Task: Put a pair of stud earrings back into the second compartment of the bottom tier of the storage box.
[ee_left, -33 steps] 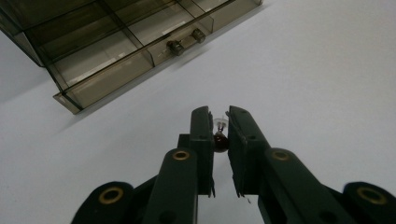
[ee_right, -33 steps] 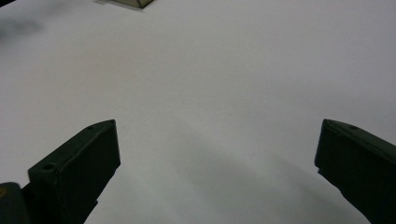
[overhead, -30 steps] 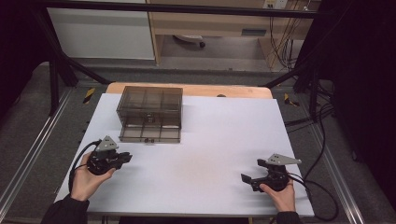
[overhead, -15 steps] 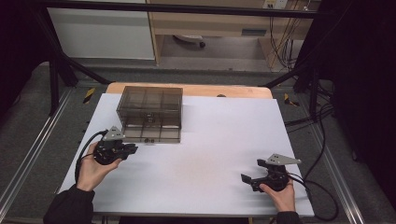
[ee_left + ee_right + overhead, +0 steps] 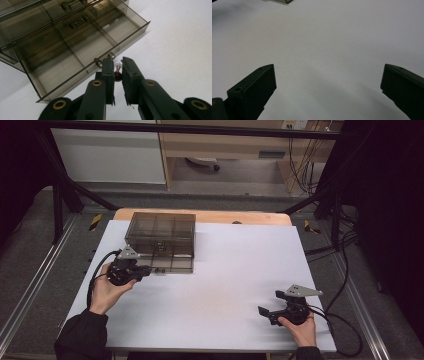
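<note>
On the white surface [image 5: 215, 285], the left hand-held gripper [image 5: 118, 72] pinches the small knob [image 5: 117, 66] of the smoky transparent plastic drawer box's [image 5: 161, 240] pulled-out drawer [image 5: 85, 47], while the right hand-held gripper [image 5: 267, 312] rests wide apart near the front edge.

Both forearms enter from the bottom edge of the high view in dark, near-black sleeves. The left gripper [image 5: 134, 269], at centre left, is black with a grey 3-cornered plate on top and a black cable looping off its left side. The right gripper [image 5: 280, 309], at lower right, is built the same, with its own grey plate and black cables curling toward the lower right corner. In the left gripper view, 2 flat black jaws rise from arms with brass-coloured pivot rings.
</note>
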Tool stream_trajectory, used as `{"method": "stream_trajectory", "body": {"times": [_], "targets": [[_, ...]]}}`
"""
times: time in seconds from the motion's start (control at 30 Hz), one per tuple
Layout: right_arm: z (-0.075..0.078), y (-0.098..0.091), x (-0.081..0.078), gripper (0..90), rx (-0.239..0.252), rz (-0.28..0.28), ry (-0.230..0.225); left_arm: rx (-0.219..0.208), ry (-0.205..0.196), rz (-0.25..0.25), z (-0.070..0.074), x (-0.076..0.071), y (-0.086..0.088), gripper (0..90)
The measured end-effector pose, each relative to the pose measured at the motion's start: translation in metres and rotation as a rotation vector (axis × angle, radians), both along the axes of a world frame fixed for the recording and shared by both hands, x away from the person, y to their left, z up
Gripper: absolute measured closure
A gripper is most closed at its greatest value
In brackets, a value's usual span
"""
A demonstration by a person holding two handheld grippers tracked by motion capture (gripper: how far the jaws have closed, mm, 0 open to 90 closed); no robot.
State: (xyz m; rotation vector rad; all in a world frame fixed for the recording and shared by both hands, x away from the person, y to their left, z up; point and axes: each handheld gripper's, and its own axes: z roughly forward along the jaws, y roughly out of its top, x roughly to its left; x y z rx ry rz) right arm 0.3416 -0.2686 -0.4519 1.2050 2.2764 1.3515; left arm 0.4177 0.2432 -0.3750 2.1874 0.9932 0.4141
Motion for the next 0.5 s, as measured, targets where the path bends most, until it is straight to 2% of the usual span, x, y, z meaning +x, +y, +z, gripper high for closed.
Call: {"method": "stream_trajectory", "body": {"times": [0.5], "targets": [[-0.001,0.0,0.0,0.7,-0.004,0.002,0.003,0.009,0.019,0.052,-0.011,0.023,-0.002,80.0]]}}
